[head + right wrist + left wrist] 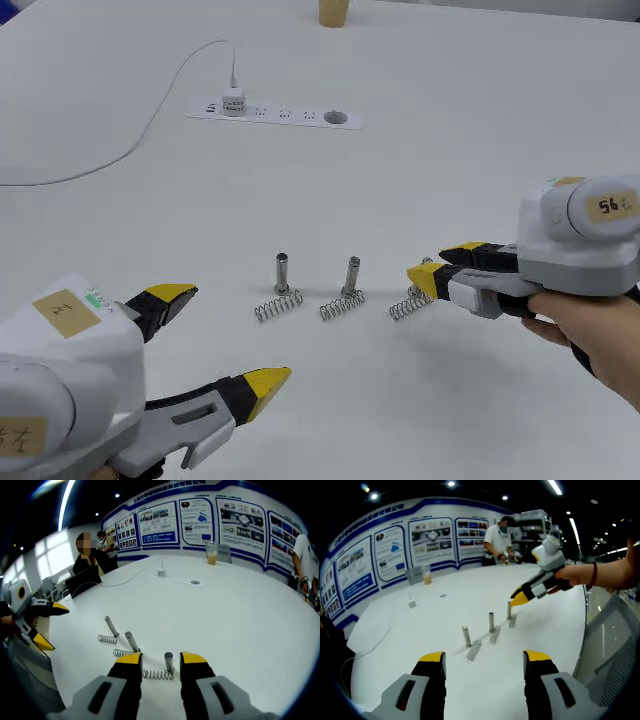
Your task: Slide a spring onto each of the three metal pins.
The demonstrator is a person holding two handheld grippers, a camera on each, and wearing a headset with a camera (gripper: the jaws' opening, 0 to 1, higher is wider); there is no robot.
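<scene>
White tabletop (pixel 450 200) in the head view, with a power strip (pixel 275 113) far back. The left pin (pixel 282 272) and middle pin (pixel 352 275) stand upright. The left spring (pixel 278 306), middle spring (pixel 342 306) and right spring (pixel 408 306) lie flat along the row, none on a pin. The left gripper (pixel 222 337) hovers nearby, jaws wide apart.

Left gripper view: the right pin (pixel 509 610) stands just below the right gripper (pixel 520 597).

Right gripper view: its jaws are apart, either side of the right pin, with the right spring lying just beside it.
</scene>
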